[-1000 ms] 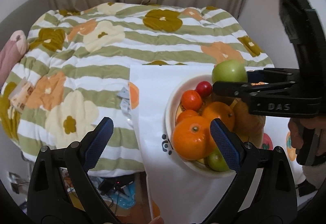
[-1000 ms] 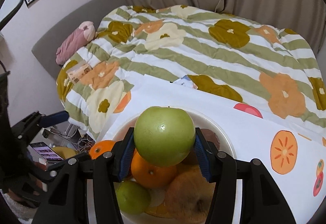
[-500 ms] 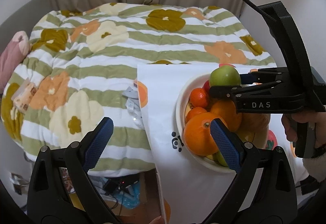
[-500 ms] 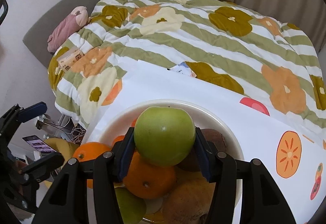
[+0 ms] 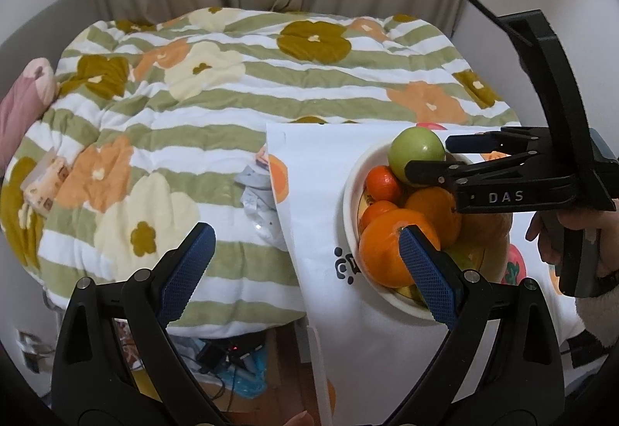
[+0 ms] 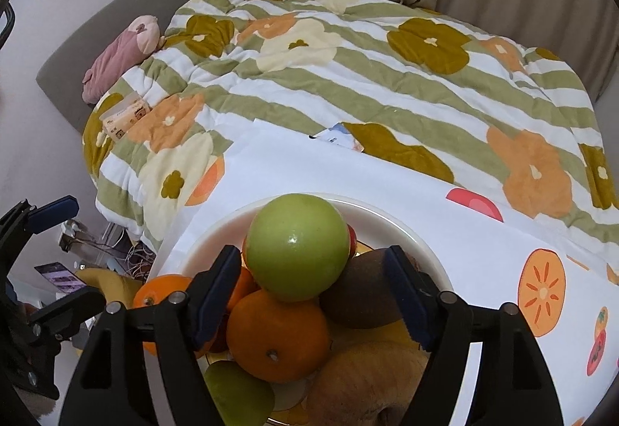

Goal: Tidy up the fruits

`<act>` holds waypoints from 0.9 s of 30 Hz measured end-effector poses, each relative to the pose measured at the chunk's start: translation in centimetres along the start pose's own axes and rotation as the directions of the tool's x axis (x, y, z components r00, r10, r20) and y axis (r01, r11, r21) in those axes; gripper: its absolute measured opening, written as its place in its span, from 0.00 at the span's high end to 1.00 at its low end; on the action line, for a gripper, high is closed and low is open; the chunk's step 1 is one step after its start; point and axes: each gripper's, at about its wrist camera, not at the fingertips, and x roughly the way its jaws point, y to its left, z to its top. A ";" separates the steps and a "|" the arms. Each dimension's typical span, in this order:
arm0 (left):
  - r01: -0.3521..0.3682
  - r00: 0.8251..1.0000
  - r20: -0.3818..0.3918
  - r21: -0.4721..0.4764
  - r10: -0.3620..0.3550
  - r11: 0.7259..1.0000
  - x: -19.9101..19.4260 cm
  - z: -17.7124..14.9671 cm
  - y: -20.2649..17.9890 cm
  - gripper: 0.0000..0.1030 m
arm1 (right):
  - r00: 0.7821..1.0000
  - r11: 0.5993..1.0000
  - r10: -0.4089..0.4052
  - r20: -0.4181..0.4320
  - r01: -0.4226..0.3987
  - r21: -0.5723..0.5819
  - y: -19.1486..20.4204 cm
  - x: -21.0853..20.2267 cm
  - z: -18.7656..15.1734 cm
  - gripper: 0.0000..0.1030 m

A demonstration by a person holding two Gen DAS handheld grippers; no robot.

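A green apple (image 6: pixel 296 246) rests on top of the fruit pile in a white bowl (image 6: pixel 387 211). My right gripper (image 6: pixel 309 290) straddles it, jaws opening; the blue pads stand clear of its sides. Below it lie an orange (image 6: pixel 276 335), a kiwi (image 6: pixel 359 290), a brown fruit (image 6: pixel 367 379) and a small green fruit (image 6: pixel 236 395). In the left wrist view the apple (image 5: pixel 416 153) sits at the far side of the bowl (image 5: pixel 350 190), with a large orange (image 5: pixel 387 252) at the near side. My left gripper (image 5: pixel 305 267) hangs open and empty to the bowl's left.
The bowl stands on a white cloth (image 5: pixel 317 194) printed with fruit, near its left edge. Behind lies a bed with a striped floral quilt (image 6: pixel 387 77), a tissue pack (image 6: pixel 123 114) and a pink plush (image 6: pixel 120 54). Cables and clutter (image 5: pixel 232 360) lie below the edge. A hand (image 5: pixel 572 228) holds the right gripper.
The right gripper lowered the green apple onto the fruit pile, then its jaws spread away from it. The left gripper stayed open and barely moved.
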 end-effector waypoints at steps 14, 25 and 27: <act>-0.089 0.991 0.105 0.032 0.085 0.996 -8.1 1.4 -5.5 0.02 | 0.987 0.997 -0.031 0.161 0.020 0.071 -1.6 -12.2 -3.6 0.08; -0.084 0.972 0.219 -0.004 0.083 0.996 -14.7 0.2 -16.4 0.00 | 0.946 0.970 -0.209 0.246 0.168 0.178 -5.6 -23.6 -10.8 0.00; -0.091 0.970 0.224 -0.009 0.090 0.996 -15.2 -0.2 -18.0 0.00 | 0.937 0.961 -0.240 0.254 0.192 0.200 -6.5 -25.1 -12.0 0.00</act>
